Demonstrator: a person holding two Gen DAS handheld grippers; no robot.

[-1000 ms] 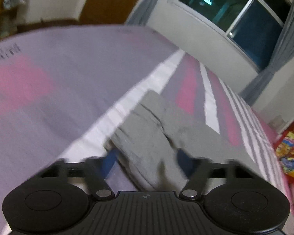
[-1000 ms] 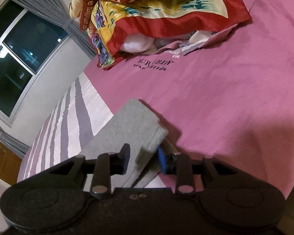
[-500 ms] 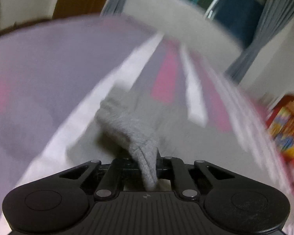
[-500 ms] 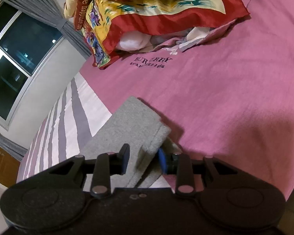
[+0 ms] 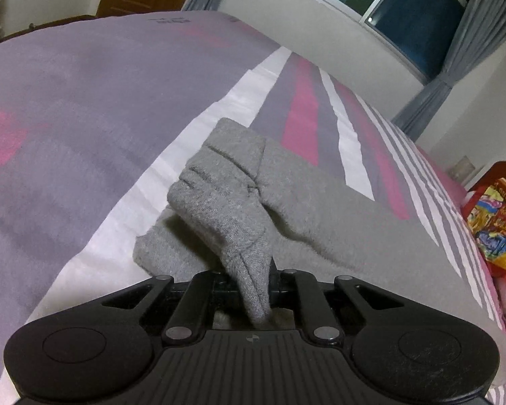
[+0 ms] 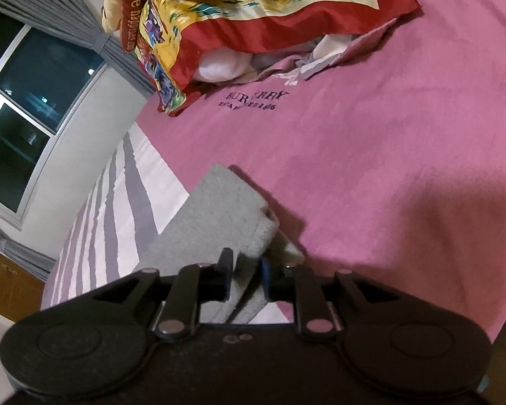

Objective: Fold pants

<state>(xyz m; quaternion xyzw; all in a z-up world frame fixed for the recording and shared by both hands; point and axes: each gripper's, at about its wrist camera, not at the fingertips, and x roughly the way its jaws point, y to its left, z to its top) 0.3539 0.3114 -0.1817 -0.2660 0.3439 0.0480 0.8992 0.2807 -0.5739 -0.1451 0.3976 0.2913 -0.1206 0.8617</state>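
Observation:
Grey pants (image 5: 226,199) lie on a bed with a striped purple, pink and white sheet (image 5: 84,101). My left gripper (image 5: 253,287) is shut on a bunched end of the grey pants and lifts it off the sheet; the cloth hangs folded over the rest. In the right wrist view the other folded end of the pants (image 6: 219,216) lies flat at the edge of the pink part of the sheet (image 6: 371,168). My right gripper (image 6: 248,270) has its fingers narrowed around the corner of that end, with cloth between them.
A red and yellow patterned quilt with white bedding under it (image 6: 253,17) is piled at the head of the bed, also at the right edge in the left wrist view (image 5: 499,219). A window with grey curtains (image 5: 421,17) is beyond the bed.
My left gripper closed on the pants' end and lifted it, so the cloth now folds over. My right gripper's fingers narrowed onto the other end's corner.

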